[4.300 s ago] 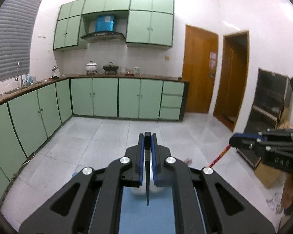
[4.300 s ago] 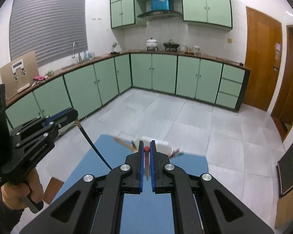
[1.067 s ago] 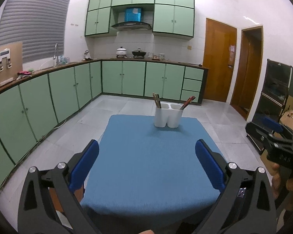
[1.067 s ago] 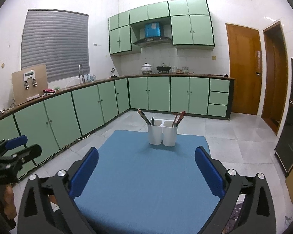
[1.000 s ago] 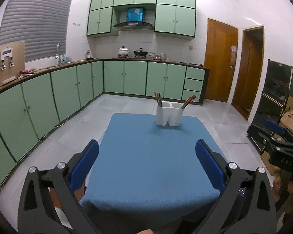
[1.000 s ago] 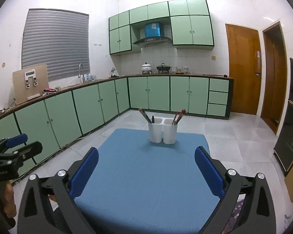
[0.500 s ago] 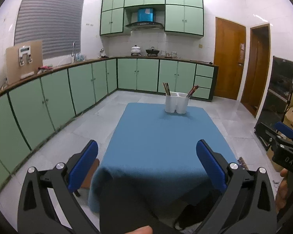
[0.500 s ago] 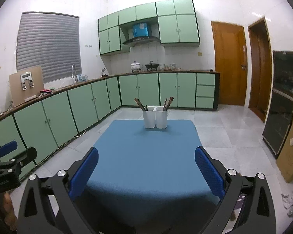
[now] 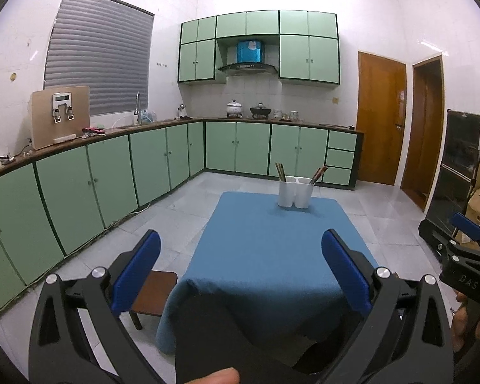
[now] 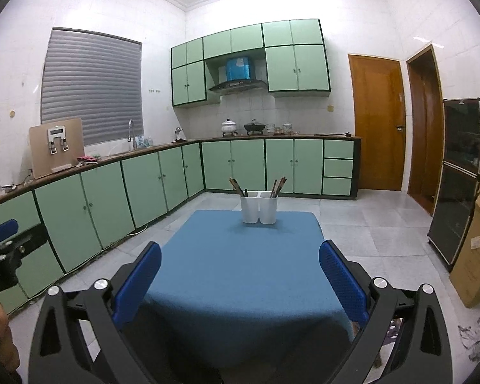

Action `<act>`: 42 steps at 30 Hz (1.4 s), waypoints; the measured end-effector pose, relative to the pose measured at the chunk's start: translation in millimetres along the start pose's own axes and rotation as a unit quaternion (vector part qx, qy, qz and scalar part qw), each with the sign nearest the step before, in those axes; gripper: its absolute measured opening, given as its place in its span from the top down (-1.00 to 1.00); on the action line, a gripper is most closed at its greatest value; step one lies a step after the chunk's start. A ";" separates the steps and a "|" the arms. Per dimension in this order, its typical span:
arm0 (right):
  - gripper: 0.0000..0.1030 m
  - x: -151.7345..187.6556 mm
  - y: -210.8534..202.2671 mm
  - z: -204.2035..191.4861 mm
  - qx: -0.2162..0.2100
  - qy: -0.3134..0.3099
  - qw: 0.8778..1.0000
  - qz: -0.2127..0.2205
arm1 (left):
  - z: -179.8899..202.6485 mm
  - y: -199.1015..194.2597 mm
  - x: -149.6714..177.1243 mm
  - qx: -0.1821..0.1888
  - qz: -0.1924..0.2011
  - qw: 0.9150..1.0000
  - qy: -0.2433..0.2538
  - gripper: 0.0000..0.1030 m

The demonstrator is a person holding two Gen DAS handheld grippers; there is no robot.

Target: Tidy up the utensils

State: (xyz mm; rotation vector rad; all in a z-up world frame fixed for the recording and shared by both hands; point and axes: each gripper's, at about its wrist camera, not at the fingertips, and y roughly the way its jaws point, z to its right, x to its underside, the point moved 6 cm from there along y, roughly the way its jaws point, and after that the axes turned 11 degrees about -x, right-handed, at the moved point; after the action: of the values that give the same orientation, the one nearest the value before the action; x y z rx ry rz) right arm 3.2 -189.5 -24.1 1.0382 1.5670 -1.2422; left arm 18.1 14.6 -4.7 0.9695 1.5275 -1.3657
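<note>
Nearest the cameras, the left gripper and the right gripper are held short of the desk's near edge, each with its blue fingers spread wide and released, nothing between them. Beyond them the blue-covered desk is seen bare across its middle. At its far edge the white two-cup utensil holder stands upright, with chopsticks leaning in the left cup and more utensils in the right. The sorting is judged to be finished, no loose utensil being visible. No further grasp seems called for; if any item remains out of view, it would have to be located first
</note>
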 end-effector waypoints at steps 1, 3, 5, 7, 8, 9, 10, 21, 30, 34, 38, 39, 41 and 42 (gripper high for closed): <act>-0.88 0.4 -0.2 0.1 0.000 0.000 1.000 0.000 | 0.7 -2.0 1.1 0.000 0.001 1.000 0.002 -0.90; -0.88 2.4 1.3 0.6 0.000 0.000 1.000 -0.006 | 4.4 -3.1 4.7 0.000 -0.001 1.000 0.006 -0.90; -0.88 3.9 3.6 1.3 0.000 0.002 1.000 -0.010 | 6.5 -1.4 7.3 0.002 -0.006 1.000 0.010 -0.90; -0.88 5.5 2.5 4.0 0.001 0.004 1.000 -0.011 | 6.5 1.3 7.5 0.003 -0.008 1.000 0.009 -0.90; -0.88 5.5 2.4 5.1 0.002 0.005 1.000 -0.011 | 5.9 2.0 7.6 0.002 -0.008 1.000 0.007 -0.90; -0.88 6.4 1.9 6.3 0.003 0.006 1.000 -0.010 | 5.1 3.3 7.5 0.002 -0.008 1.000 0.006 -0.90; -0.88 6.3 0.8 7.7 0.003 0.008 1.000 -0.009 | 4.4 3.8 7.0 0.002 -0.008 1.000 0.004 -0.90; -0.88 6.4 -3.4 7.6 0.007 0.003 1.000 -0.004 | -0.8 1.7 5.7 -0.006 -0.001 1.000 -0.006 -0.90; -0.88 6.0 -4.8 10.4 0.010 0.003 1.000 -0.004 | -2.6 4.4 6.2 -0.007 -0.004 1.000 -0.009 -0.90; -0.88 5.5 -5.5 11.0 0.013 0.003 1.000 -0.002 | -1.6 5.3 6.6 -0.006 -0.004 1.000 -0.008 -0.90; -0.88 6.1 -6.9 11.0 0.016 0.004 1.000 -0.001 | -1.4 6.2 8.5 -0.005 -0.003 1.000 -0.009 -0.90; -0.88 5.0 -6.6 10.8 0.016 0.004 1.000 -0.001 | -1.3 6.2 8.5 -0.006 -0.002 1.000 -0.010 -0.90; -0.88 6.3 -7.4 9.2 0.016 0.004 1.000 0.000 | -1.0 7.0 8.0 -0.006 -0.002 1.000 -0.011 -0.89; -0.88 6.1 -7.2 9.6 0.016 0.004 1.000 0.000 | -0.9 7.3 8.0 -0.006 -0.002 1.000 -0.011 -0.89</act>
State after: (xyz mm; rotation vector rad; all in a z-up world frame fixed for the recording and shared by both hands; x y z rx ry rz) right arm -4.2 -199.5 -29.3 1.0643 1.5580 -1.2686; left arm 22.2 16.3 -14.7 0.9417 1.5198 -1.3647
